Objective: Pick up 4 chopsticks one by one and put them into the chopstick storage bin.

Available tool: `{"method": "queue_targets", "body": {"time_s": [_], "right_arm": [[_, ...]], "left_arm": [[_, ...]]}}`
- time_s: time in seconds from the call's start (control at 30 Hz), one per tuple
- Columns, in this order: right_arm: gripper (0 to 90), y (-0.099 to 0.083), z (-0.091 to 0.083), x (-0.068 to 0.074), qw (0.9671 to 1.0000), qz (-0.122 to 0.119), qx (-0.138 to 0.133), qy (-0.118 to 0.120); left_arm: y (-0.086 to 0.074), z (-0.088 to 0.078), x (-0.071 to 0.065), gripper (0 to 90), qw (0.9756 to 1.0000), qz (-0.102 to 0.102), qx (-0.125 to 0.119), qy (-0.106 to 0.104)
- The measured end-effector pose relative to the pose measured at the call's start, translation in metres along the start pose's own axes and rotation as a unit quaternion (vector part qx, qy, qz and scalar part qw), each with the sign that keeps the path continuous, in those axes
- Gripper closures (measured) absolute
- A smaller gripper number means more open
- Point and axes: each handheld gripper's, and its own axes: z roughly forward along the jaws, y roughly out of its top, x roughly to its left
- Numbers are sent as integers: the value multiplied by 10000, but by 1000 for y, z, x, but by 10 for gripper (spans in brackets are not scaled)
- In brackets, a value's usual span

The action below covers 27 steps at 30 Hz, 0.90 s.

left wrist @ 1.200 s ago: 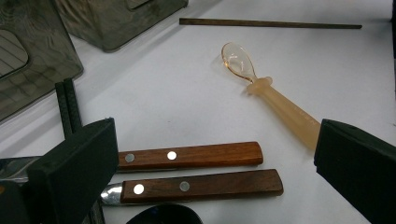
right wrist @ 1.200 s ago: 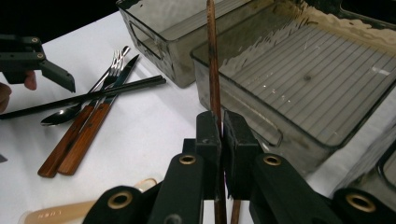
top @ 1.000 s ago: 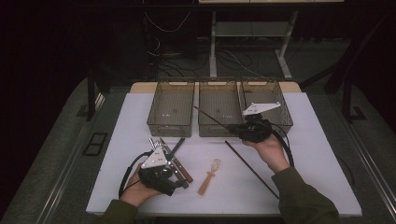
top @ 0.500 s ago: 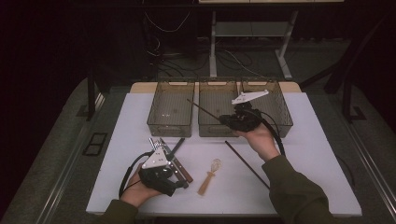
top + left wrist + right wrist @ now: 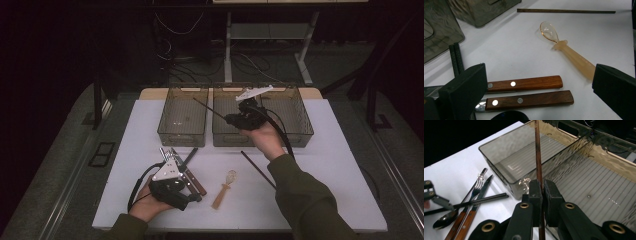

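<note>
My right gripper [image 5: 228, 119] hangs over the middle smoky tray [image 5: 225, 139], shut on a brown chopstick [image 5: 537, 152] that points toward the left tray [image 5: 184, 131]. Both pads [image 5: 535, 191] pinch the stick near one end. A second brown chopstick [image 5: 257, 169] lies on the white mat. My left gripper [image 5: 540, 85] rests low at the front left, open, with two wooden-handled utensils [image 5: 524, 83] lying between its jaws. A translucent amber spoon [image 5: 564, 47] lies just inside its right jaw.
A third tray [image 5: 295, 131] stands at the right of the row. A pair of black chopsticks [image 5: 481, 200], a fork [image 5: 475, 190] and a dark spoon [image 5: 442, 220] lie by the left gripper. Cables trail from both grippers.
My right gripper has carried the brown chopstick left and slightly up, from over the right tray to over the middle one. The left gripper has stayed put.
</note>
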Motion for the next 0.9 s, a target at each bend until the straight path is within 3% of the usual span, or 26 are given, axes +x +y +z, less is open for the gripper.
{"method": "queue_targets", "body": {"time_s": [0.9], "right_arm": [[854,41,69,11,9994,118,265,-205]], "left_arm": [[1,0,0,0,10000,83,-4,-36]]}}
